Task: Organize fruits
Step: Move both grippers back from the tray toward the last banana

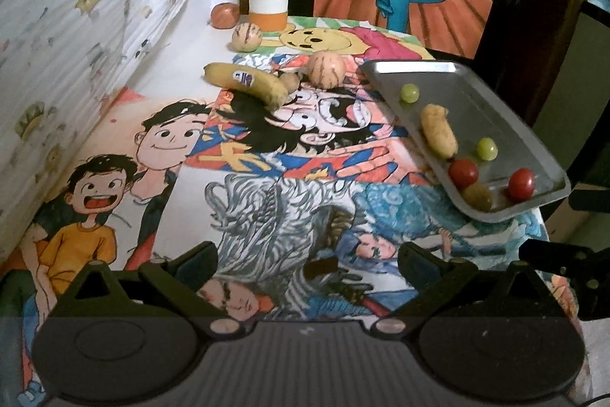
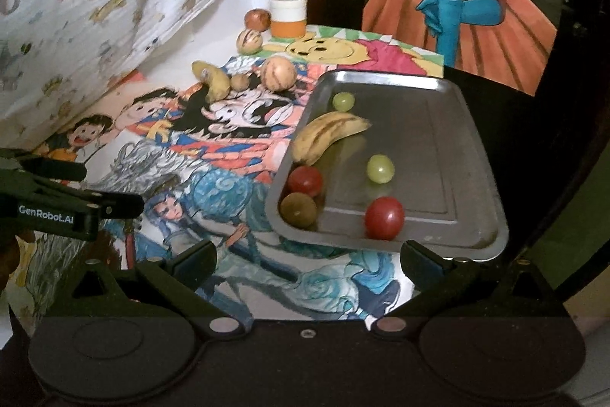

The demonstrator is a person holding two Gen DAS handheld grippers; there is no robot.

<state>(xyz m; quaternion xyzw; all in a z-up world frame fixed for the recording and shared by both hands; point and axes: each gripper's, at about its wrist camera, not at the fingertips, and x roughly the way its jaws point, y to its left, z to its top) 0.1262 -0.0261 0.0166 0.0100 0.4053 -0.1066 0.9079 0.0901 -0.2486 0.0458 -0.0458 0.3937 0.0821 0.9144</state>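
Note:
A metal tray (image 2: 438, 140) at the table's right holds a small banana (image 2: 328, 136), two green grapes (image 2: 380, 169), two red tomatoes (image 2: 384, 218) and a brown round fruit (image 2: 298, 209). Loose on the cloth farther back lie a stickered banana (image 1: 248, 82), a small brown fruit (image 1: 289, 81), two striped round fruits (image 1: 326, 69) and a reddish fruit (image 1: 225, 15). My left gripper (image 1: 307, 258) hovers open over the cloth's near part, well short of the banana. My right gripper (image 2: 309, 254) is open just before the tray's near edge. Neither holds anything.
A white-and-orange jar (image 1: 268, 4) with a flower sprig stands at the back by the wall. A patterned sheet hangs along the left. Cartoon-printed cloth (image 1: 236, 201) covers the table. The left gripper's fingers (image 2: 114, 206) show at the right wrist view's left edge.

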